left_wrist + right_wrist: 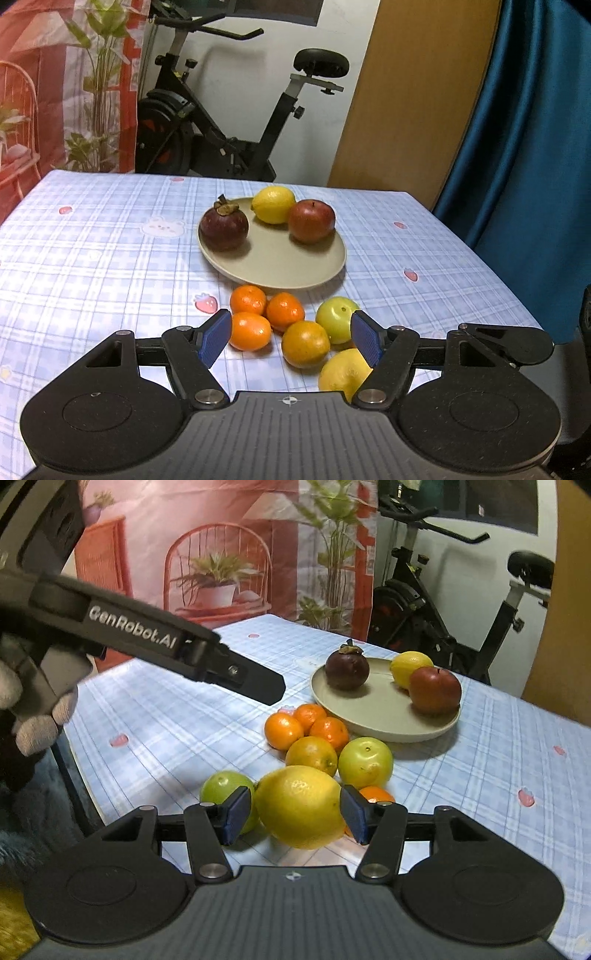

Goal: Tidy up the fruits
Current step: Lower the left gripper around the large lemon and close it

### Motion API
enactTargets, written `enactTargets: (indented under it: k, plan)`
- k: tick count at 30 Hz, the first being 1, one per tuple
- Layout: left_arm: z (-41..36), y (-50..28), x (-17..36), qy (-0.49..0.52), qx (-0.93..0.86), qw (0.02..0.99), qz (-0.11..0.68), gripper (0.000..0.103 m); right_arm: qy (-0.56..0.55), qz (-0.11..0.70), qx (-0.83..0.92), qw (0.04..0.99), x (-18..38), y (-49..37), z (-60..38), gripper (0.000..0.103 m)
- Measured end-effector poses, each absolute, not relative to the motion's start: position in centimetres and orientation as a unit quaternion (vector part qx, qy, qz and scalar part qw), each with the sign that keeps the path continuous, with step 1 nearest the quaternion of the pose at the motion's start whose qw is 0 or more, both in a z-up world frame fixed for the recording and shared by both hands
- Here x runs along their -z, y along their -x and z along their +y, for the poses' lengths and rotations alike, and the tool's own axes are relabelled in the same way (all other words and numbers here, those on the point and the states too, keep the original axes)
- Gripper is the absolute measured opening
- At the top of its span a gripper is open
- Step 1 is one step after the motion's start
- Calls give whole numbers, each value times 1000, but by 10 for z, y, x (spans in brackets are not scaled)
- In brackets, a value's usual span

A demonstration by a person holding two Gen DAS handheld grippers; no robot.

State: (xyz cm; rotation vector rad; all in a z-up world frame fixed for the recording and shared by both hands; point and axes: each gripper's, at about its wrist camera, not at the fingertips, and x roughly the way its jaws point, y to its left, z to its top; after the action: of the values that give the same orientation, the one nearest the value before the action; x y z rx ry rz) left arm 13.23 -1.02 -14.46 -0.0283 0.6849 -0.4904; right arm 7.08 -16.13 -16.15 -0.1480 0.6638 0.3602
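Yellow lemon (299, 806) sits clamped in the right gripper (293, 810), probably destined for the beige plate (384, 716) beyond it, while the left gripper (291, 336) hangs apart and empty above the oranges (306, 343) near that plate.

Yellow lemon (299, 806), green guava (365, 762), dark purple mangosteen (224, 228), beige plate (280, 266), blue plaid tablecloth (110, 258) with pink strawberries.

"GenRobot.AI", apparently, on left tongs (275, 690).

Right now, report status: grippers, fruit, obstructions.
Right gripper shut on lemon. Left gripper open above oranges. Plate holds three fruits, room left. Path clear.
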Motion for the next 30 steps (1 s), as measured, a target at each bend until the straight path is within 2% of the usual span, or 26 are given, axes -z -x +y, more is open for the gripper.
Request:
enactTargets:
  k: [7,14,18,25,30]
  plan:
    - [-12,-134,152,18,237,908,347,73,139,310,-175,924,171,-70,-153,61]
    - [-15,-135,156,18,236,904,356,72,117,311,-171,928,175,-77,-162,61]
    - [-17,-137,158,21,240,901,360,72,73,318,-170,930,174,-80,-173,59]
    - [-24,-135,160,19,254,894,369,72,-70,339,-163,924,171,-90,-206,57]
    - [-34,-141,166,22,272,881,387,72,-91,339,-163,922,170,-88,-210,56]
